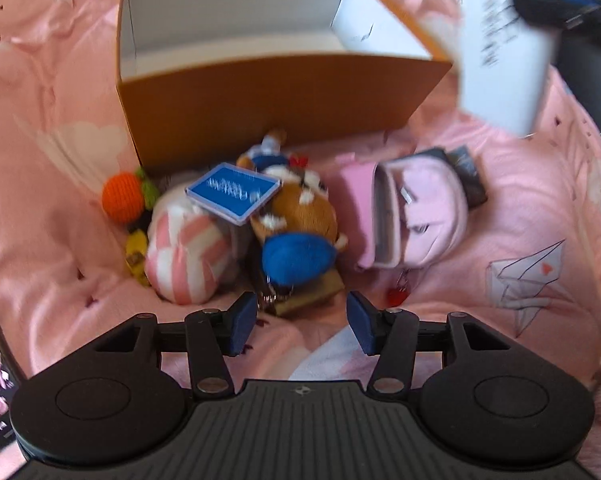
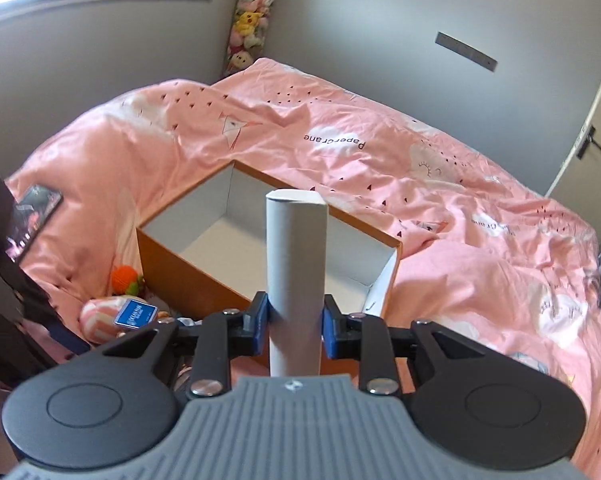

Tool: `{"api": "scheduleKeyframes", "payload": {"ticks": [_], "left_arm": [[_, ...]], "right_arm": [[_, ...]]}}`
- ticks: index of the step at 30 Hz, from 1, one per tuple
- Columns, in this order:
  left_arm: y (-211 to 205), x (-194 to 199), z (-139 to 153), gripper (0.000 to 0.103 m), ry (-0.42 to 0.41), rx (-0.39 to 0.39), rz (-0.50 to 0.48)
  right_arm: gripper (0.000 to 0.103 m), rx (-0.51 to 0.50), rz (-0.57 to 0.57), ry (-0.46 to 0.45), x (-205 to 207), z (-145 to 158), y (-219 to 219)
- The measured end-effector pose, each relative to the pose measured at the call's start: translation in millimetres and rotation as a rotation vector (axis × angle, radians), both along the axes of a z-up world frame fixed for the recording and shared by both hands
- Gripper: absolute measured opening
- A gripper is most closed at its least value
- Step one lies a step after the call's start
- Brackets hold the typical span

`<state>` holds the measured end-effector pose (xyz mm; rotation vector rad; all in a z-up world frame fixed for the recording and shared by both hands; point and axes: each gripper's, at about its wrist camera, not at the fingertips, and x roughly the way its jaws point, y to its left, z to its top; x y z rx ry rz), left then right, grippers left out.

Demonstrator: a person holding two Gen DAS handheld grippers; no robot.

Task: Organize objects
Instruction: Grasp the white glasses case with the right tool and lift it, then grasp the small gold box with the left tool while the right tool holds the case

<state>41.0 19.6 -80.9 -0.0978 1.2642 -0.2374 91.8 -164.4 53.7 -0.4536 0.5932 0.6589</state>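
An open orange cardboard box (image 1: 280, 96) with a white inside stands on the pink bedding. In front of it lies a heap of toys: an orange knitted ball (image 1: 122, 197), a pink-and-white striped plush (image 1: 184, 260), a blue card box (image 1: 233, 192) and a brown plush with a blue hat (image 1: 296, 232). My left gripper (image 1: 300, 316) hangs open just above the near edge of this heap, holding nothing. My right gripper (image 2: 295, 320) is shut on a white cardboard tube (image 2: 296, 248), held upright in the air before the box (image 2: 188, 276). The same tube (image 1: 504, 40) shows blurred at the top right of the left wrist view.
A pale pink pouch (image 1: 416, 216) lies open right of the heap, on a dark booklet (image 1: 470, 176). Pink bedding (image 2: 460, 208) covers the whole bed. A dark picture card (image 2: 32, 208) lies at the bed's left edge. Grey walls and a door (image 2: 592, 152) stand behind.
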Motion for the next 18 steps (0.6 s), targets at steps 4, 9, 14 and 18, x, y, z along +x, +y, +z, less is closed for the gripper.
{"api": "scheduleKeyframes", "payload": {"ticks": [4,9,14,18], "left_arm": [[-5,1,-18,0.064,0.023,0.016,0.036],[-12,1,-27,0.079,-0.016,0.041,0.048],[-20,5,-39,0.081,-0.009,0.061,0.047],[-24,12,-46,0.081,0.002,0.078,0.058]], "right_arm": [[0.029,0.032,-0.049,0.092,-3,11,-27],[0.029,0.073,-0.123,0.220,2,-24,-43],[0.029,0.095,-0.203,0.332,17,-59,-56],[0.029,0.139,-0.229,0.378,26,-70,-63]]}}
